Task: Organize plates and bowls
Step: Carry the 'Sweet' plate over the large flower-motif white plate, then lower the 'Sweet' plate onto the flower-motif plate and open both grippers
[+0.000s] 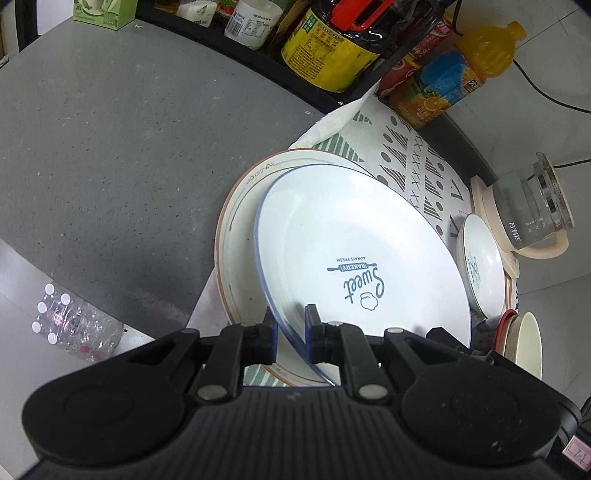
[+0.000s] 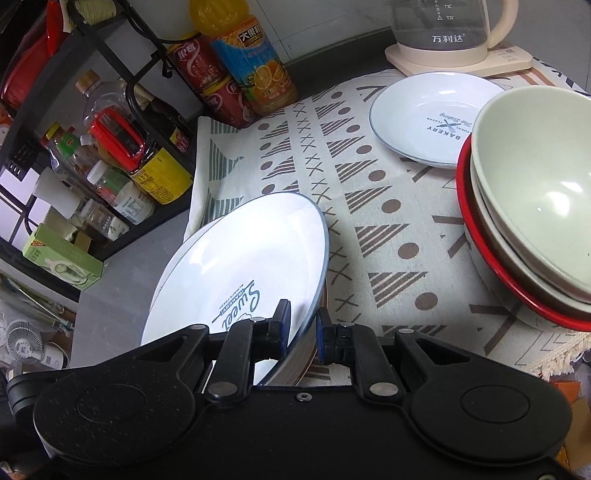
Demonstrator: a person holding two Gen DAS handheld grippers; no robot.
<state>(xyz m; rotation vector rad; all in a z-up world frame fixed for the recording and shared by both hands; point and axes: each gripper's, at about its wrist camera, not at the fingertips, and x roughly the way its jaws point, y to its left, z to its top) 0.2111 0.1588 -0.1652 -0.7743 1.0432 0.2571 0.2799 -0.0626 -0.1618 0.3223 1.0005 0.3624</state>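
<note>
- The white plate (image 1: 354,251) with the blue "Sweet Bakery" print is the landmark; it sits tilted on top of a larger brown-rimmed plate (image 1: 236,221), near the edge of the patterned cloth (image 2: 369,221) that covers part of the grey bench (image 1: 110,147)
- The left tongs (image 1: 291,328) are clamped on the near rim of the white plate, 1 blue pad on each face of the rim
- The right tongs (image 2: 303,326) are clamped on the rim of the same white plate, at another point of its edge; their outer pad also lies against the side of the brown-rimmed plate beneath, though whether it grips that plate too I cannot tell
- Beyond the white plate, on the cloth, lies a smaller white dish (image 2: 436,118) with "Bakery" lettering, well apart from it
- Beside that dish, to the side of the white plate, stands a stack of bowls (image 2: 532,206): a pale green bowl on top, nested in others, with a red-rimmed one lowest
- Behind the small dish stands a glass kettle (image 2: 443,29) on a cream base
- Farther from the white plate, at the back of the bench, stand an orange juice bottle (image 2: 255,70) and red cans (image 2: 199,70)
- A black rack (image 2: 110,122) of sauce bottles and jars stands beside them, on the far side of the white plate from the bowls
</note>
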